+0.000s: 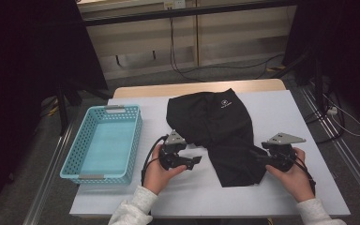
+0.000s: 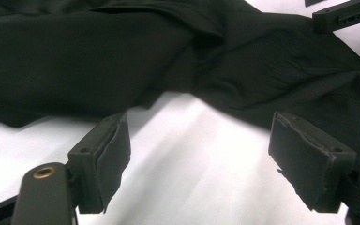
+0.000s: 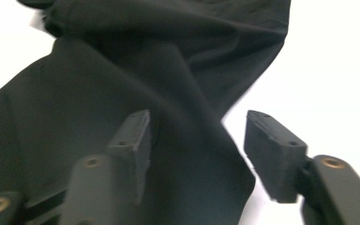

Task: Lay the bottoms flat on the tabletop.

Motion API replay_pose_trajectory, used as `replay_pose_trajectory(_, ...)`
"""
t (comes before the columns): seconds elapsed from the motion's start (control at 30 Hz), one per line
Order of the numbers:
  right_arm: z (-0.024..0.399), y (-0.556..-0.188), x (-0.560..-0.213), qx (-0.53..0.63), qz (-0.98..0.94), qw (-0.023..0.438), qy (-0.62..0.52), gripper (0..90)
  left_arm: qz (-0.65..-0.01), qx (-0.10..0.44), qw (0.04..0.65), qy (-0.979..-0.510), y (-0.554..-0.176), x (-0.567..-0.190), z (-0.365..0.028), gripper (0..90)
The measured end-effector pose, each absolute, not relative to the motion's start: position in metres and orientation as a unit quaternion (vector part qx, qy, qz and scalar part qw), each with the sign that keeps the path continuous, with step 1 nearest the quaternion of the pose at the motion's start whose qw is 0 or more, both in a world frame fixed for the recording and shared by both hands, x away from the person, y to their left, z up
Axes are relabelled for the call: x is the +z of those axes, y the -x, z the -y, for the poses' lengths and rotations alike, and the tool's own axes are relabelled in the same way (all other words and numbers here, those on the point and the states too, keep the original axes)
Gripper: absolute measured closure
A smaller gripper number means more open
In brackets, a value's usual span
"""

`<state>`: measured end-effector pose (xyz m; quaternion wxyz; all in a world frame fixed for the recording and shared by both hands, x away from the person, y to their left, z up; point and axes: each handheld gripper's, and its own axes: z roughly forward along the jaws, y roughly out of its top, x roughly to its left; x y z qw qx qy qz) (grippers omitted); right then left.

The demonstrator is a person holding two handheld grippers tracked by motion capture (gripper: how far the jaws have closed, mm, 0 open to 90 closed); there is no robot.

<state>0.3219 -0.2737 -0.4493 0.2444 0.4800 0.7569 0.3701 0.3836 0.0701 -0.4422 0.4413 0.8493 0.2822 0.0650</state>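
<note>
A black piece of clothing (image 1: 218, 131) lies on the white table (image 1: 286, 117), a bit right of the middle. It is bunched up at the far end and has a small white logo there. A narrower part of it runs toward the near side and ends in a flat edge close to the person.

The left gripper (image 1: 194, 161) is held in the left hand (image 1: 157, 173), just left of the near part of the cloth. In the left gripper view its two black jaws stand wide apart over bare white table, and nothing is between them. The cloth (image 2: 168, 61) lies a little way past the tips, not touching them.

The right gripper (image 1: 258, 154) is held in the right hand (image 1: 293, 176) at the right edge of the cloth's near part. In the right gripper view its jaws are apart. The edge of the cloth (image 3: 122, 84) lies under and between them, but the pads do not seem to squeeze it; the picture is blurry, so that is hard to be sure of.

A light blue basket (image 1: 136, 136) with small holes in its walls stands at the left side of the table, well apart from the cloth.
</note>
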Motion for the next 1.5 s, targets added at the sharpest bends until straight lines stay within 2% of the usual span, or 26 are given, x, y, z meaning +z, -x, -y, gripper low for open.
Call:
replay_pose_trajectory(0.13,0.274,-0.314,-0.449,0.38,-0.76,0.227,-0.476,37.1,-0.26,0.049,0.442,-0.857,-0.372,-0.446,-0.055,23.2)
replay_pose_trajectory(0.47,0.274,-0.305,-0.45,0.376,-0.757,0.23,-0.483,33.0,-0.198,0.021,0.441,-0.875,-0.347,-0.45,-0.016,32.8)
replay_pose_trajectory(0.53,0.275,-0.304,-0.448,0.378,-0.755,0.231,-0.484,32.0,-0.19,0.011,0.442,-0.876,-0.344,-0.45,-0.01,37.3)
replay_pose_trajectory(0.67,0.279,-0.3,-0.446,0.374,-0.745,0.239,-0.497,24.7,-0.173,0.014,0.436,-0.883,-0.341,-0.453,-0.003,38.6)
replay_pose_trajectory(0.93,0.286,-0.297,-0.448,0.372,-0.741,0.239,-0.506,26.3,-0.153,0.012,0.426,-0.892,-0.337,-0.46,0.005,38.3)
replay_pose_trajectory(1.07,0.29,-0.295,-0.448,0.38,-0.739,0.235,-0.504,31.2,-0.137,0.014,0.414,-0.9,-0.335,-0.464,0.009,46.5)
replay_pose_trajectory(1.27,0.295,-0.292,-0.447,0.384,-0.74,0.234,-0.5,47.7,-0.141,0.004,0.402,-0.905,-0.336,-0.462,0.007,74.2)
replay_pose_trajectory(1.37,0.294,-0.295,-0.451,0.376,-0.746,0.231,-0.499,52.3,-0.151,-0.019,0.399,-0.904,-0.335,-0.461,0.008,87.4)
replay_pose_trajectory(1.5,0.295,-0.298,-0.457,0.364,-0.752,0.223,-0.503,57.5,-0.152,-0.027,0.389,-0.908,-0.335,-0.459,0.005,90.0)
